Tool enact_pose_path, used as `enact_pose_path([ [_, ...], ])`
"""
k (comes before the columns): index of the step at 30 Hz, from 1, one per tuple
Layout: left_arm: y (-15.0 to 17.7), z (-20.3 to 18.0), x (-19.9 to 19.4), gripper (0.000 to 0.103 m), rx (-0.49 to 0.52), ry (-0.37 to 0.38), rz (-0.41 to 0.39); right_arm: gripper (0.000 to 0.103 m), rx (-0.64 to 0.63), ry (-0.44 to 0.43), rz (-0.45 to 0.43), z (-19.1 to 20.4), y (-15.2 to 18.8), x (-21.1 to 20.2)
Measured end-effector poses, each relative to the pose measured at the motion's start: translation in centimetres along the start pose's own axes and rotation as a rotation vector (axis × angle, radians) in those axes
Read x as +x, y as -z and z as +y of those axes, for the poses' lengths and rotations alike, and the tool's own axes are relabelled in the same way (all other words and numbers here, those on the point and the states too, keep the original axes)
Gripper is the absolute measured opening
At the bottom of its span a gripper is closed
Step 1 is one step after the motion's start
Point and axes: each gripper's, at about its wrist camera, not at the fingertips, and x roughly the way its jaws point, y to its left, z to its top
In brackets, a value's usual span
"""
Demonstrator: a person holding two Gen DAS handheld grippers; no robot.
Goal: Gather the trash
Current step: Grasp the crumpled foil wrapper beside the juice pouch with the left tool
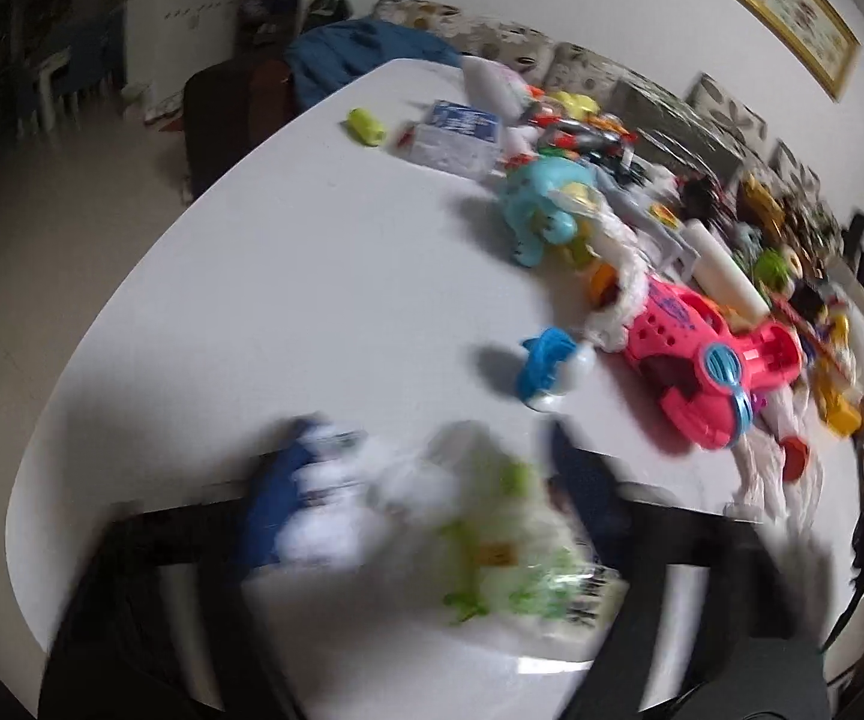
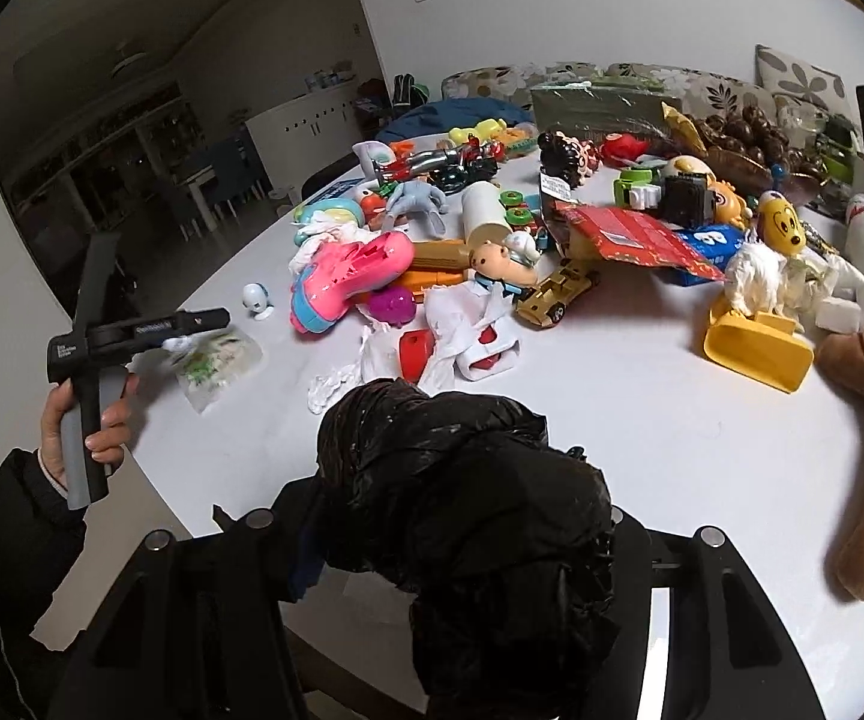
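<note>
My left gripper has its jaws around a clear wrapper with green print, low over the near edge of the white table; the view is smeared, so I cannot tell whether the pads truly pinch it. My right gripper is clamped on the black trash bag. I judge the wrapper could slip free on the way to the bag, being thin and slick. The bag's mouth is hidden in its own folds, and it blocks my right fingertips, so aiming the drop looks chancy
</note>
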Motion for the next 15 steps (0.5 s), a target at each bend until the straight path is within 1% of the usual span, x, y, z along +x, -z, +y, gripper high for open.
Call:
enact_pose_path([
  [1, 0.1, -0.2, 0.0, 0.036, 0.018, 0.028, 0.007, 0.056, 0.000, 0.002, -0.001, -0.1, 0.0, 0.0],
  [2, 0.3, -0.2, 0.0, 0.032, 0.022, 0.071, 0.010, 0.056, 0.002, 0.003, -0.001, -0.1, 0.0, 0.0],
  [3, 0.3, -0.3, 0.0, 0.029, 0.031, 0.083, 0.004, 0.056, 0.008, 0.002, 0.001, -0.2, 0.0, 0.2],
  [4, 0.4, -0.6, -0.1, 0.025, 0.049, 0.090, -0.007, 0.056, 0.014, 0.001, 0.001, -0.3, 0.0, 0.3],
  [6, 0.6, -1.6, -0.3, 0.023, 0.096, 0.069, -0.022, 0.056, 0.020, -0.002, 0.003, -0.2, -0.1, 0.5],
  [8, 0.7, -2.4, -0.8, 0.003, 0.122, 0.071, -0.035, 0.056, 0.019, -0.008, 0.003, 0.2, -0.1, 0.7],
  [9, 0.8, -2.8, -1.3, 0.003, 0.130, 0.089, -0.043, 0.056, 0.018, -0.014, 0.001, 0.6, -0.1, 0.7],
  [10, 0.9, -3.1, -2.3, 0.003, 0.142, 0.093, -0.077, 0.056, 0.015, -0.019, -0.002, 0.9, -0.1, 0.7],
  [13, 0.9, -4.2, -4.0, 0.003, 0.198, 0.056, -0.162, 0.056, -0.009, -0.020, -0.025, 2.4, -0.2, 0.6],
  [15, 0.5, -4.5, -4.4, 0.003, 0.206, 0.069, -0.175, 0.056, -0.025, -0.017, -0.035, 3.3, -0.3, 0.9],
])
